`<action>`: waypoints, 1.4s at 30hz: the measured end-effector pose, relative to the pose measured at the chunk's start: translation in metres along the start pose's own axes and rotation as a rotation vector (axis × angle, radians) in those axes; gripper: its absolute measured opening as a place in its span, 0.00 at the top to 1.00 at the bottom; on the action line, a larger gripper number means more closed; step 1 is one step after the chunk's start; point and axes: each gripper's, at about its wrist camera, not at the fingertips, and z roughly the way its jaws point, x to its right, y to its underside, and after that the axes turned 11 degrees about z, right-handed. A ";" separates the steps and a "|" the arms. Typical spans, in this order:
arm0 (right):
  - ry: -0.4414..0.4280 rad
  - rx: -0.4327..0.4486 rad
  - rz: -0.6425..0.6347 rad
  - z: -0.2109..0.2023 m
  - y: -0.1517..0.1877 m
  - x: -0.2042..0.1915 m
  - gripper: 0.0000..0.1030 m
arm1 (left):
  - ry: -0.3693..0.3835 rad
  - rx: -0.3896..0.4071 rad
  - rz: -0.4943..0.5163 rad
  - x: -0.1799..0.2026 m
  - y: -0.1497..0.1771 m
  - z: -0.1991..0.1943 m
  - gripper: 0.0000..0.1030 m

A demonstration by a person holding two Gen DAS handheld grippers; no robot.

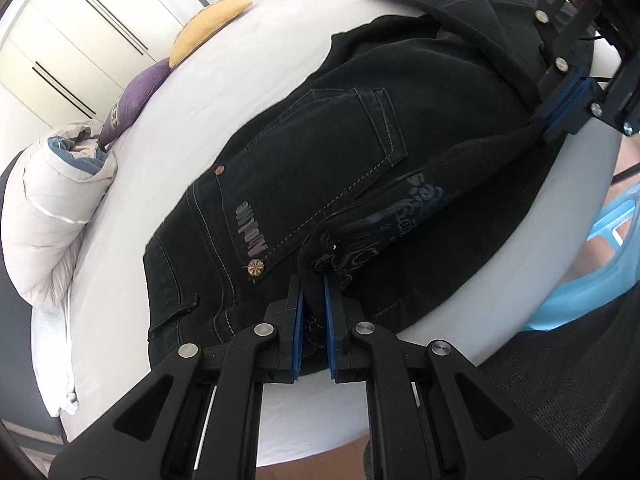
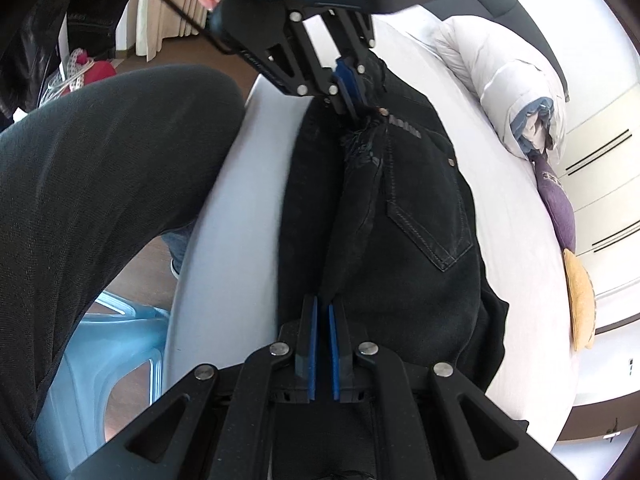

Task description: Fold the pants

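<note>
Black jeans (image 1: 320,152) lie on a white bed (image 1: 160,128), back pocket up, with a raised fold of cloth running between the two grippers. My left gripper (image 1: 314,280) is shut on the waistband end of that fold, next to an embroidered patch. My right gripper (image 1: 560,120) is shut on the other end of the fold at the upper right. In the right wrist view the jeans (image 2: 420,200) stretch ahead, my right gripper (image 2: 323,308) pinches the near cloth, and the left gripper (image 2: 356,96) pinches the far waistband.
A rolled white duvet (image 1: 52,208), a purple cushion (image 1: 136,96) and a yellow cushion (image 1: 208,24) lie along the bed's far side, by white wardrobes. A light blue plastic stool (image 2: 100,360) and the person's dark-trousered leg (image 2: 100,160) stand by the bed edge.
</note>
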 end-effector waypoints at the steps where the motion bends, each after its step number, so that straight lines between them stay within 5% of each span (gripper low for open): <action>1: 0.002 -0.002 -0.006 0.001 0.000 -0.003 0.94 | -0.002 -0.002 -0.003 0.003 0.001 0.000 0.92; 10: 0.024 -0.022 0.004 0.013 0.006 -0.007 0.94 | 0.001 -0.099 0.035 0.008 0.013 -0.002 0.85; 19: 0.025 -0.021 0.095 0.018 0.004 0.001 0.92 | 0.055 -0.137 -0.042 -0.020 -0.006 -0.019 0.83; 22: 0.015 -0.022 0.138 0.019 0.002 0.002 0.92 | 0.070 -0.217 -0.002 -0.019 0.003 -0.004 0.70; 24: 0.019 -0.023 0.146 0.021 0.002 0.004 0.91 | 0.026 -0.264 0.011 -0.020 0.011 0.004 0.47; 29: 0.025 -0.023 0.173 0.023 0.001 0.003 0.91 | -0.028 -0.372 -0.021 -0.036 0.042 0.009 0.42; 33: 0.038 -0.018 0.198 0.022 0.001 0.003 0.90 | -0.092 -0.282 -0.189 -0.068 0.030 -0.024 0.42; 36: 0.063 -0.008 0.302 0.016 0.003 0.011 0.72 | -0.067 -0.128 -0.305 -0.081 -0.007 -0.043 0.42; 39: -0.038 0.021 0.509 -0.005 0.017 0.039 0.34 | -0.015 -0.028 -0.339 -0.077 -0.063 -0.032 0.42; 42: -0.102 0.065 0.760 -0.034 0.046 0.078 0.29 | 0.040 0.005 -0.362 -0.063 -0.109 -0.007 0.42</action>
